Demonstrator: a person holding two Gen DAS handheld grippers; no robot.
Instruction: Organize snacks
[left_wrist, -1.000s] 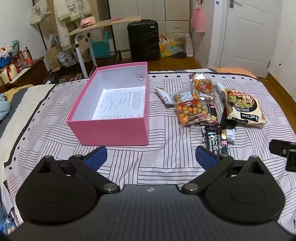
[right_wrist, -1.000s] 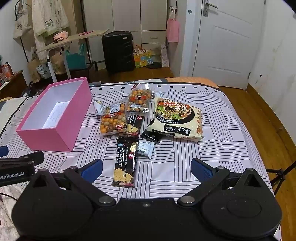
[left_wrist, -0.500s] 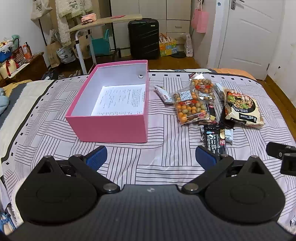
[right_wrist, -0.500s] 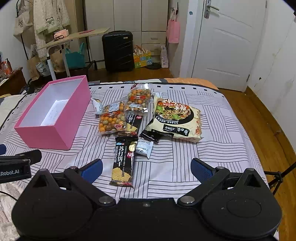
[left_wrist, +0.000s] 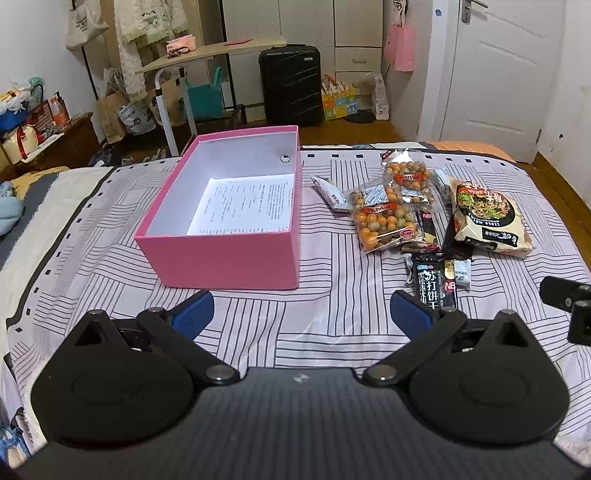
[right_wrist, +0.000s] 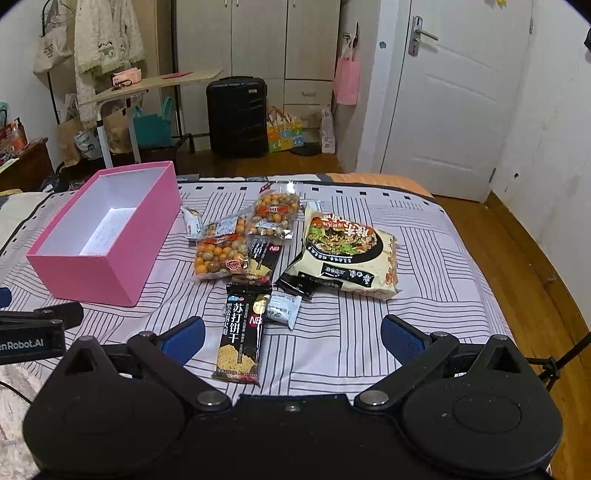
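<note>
An open pink box (left_wrist: 225, 254) with a printed sheet inside sits on the striped bed; it also shows in the right wrist view (right_wrist: 110, 269). Right of it lie snacks: two clear nut bags (right_wrist: 221, 253) (right_wrist: 275, 214), a noodle pack (right_wrist: 349, 254), a black cracker pack (right_wrist: 242, 332), a second black pack (right_wrist: 264, 254) and small white sachets (right_wrist: 282, 308). My left gripper (left_wrist: 301, 312) is open and empty, in front of the box. My right gripper (right_wrist: 291, 338) is open and empty, just behind the near cracker pack.
The bed sheet (left_wrist: 332, 314) carries everything. Beyond the bed are a black suitcase (left_wrist: 290, 86), a tilted side table (left_wrist: 210, 55), bags on the floor and a white door (right_wrist: 448, 99). The other gripper's body shows at the left edge (right_wrist: 33, 332).
Both grippers have risen and drawn slightly closer to the bed items; the view tilts a little. Jaws stay open; no object moved.
</note>
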